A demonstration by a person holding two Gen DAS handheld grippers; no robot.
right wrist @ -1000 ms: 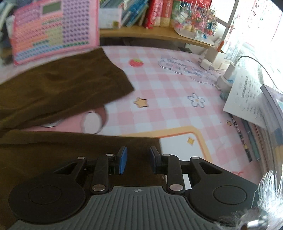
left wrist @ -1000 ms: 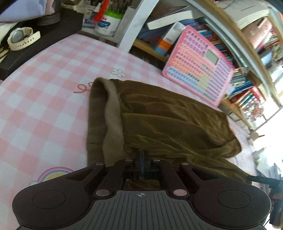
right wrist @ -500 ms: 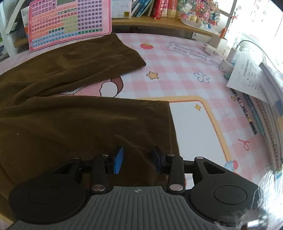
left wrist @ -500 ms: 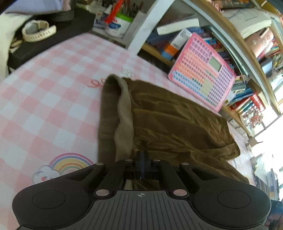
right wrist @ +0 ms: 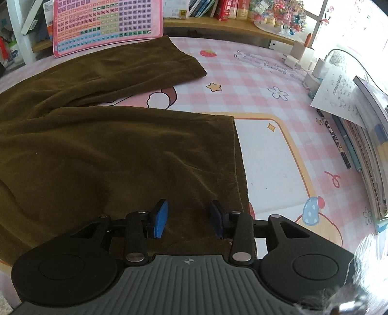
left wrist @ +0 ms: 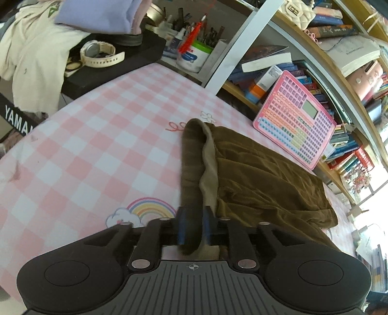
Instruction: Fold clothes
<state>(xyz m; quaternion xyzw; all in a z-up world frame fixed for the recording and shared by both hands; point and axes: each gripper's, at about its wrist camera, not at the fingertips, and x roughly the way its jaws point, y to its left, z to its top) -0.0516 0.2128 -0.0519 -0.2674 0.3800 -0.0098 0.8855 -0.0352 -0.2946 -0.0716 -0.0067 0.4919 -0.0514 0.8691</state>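
Pink checked counter [left wrist: 101, 135] under brown trousers [right wrist: 109, 155], bookshelves [left wrist: 322, 80] upper right; left gripper [left wrist: 192, 226] opening around waistband, right gripper [right wrist: 189, 218] opening, empty.

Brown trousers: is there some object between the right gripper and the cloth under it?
Nothing visible is in the way. The right gripper, jaws opening, hangs directly over the near leg of the brown trousers, close to its hem, with only cloth showing between the blue pads. The pink keyboard toy leans far behind.

Matt, velvety brown cloth trousers [right wrist: 116, 150] — smooth printed pink-checked mat [left wrist: 97, 145], glossy plastic board [left wrist: 295, 118]
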